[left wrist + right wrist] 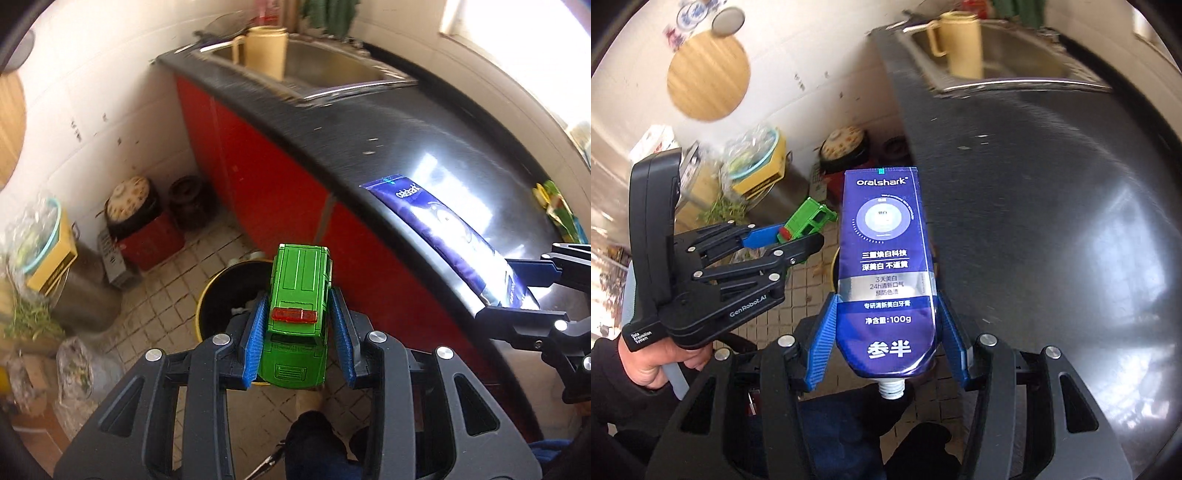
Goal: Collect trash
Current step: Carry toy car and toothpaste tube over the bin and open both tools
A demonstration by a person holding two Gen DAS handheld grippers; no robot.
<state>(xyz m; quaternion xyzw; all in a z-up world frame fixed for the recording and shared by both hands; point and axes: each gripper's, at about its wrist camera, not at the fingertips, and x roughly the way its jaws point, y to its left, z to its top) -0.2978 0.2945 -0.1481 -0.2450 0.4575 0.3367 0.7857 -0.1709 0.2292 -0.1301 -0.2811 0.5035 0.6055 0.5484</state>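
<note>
While hanging above the floor in the left wrist view, left gripper (299, 328) clamped on a green toy car (298, 295), blue pads pressed to both flanks, nose pointing down toward a yellow-rimmed bin (221, 295) directly beneath. Beside it at the right edge, right gripper (517, 291) holding a blue toothpaste tube (443, 236), seen against the dark surface (369, 155) with red cabinet fronts below. Further back, a sink (314, 66) with a tan jug (266, 48).

Over in the right wrist view, right gripper (886, 332) closed on the toothpaste tube (886, 266) near its shoulder, uncapped neck pointing back at the camera, crimped end forward. Left gripper (783, 240) off to the left with the toy car (809, 221) in its tips. Bin mostly hidden behind the tube.

Likely risks: tube released too near the surface edge and missing the bin; paste squeezed from the open neck under pad pressure; car bouncing off the rim if dropped off-centre.
</note>
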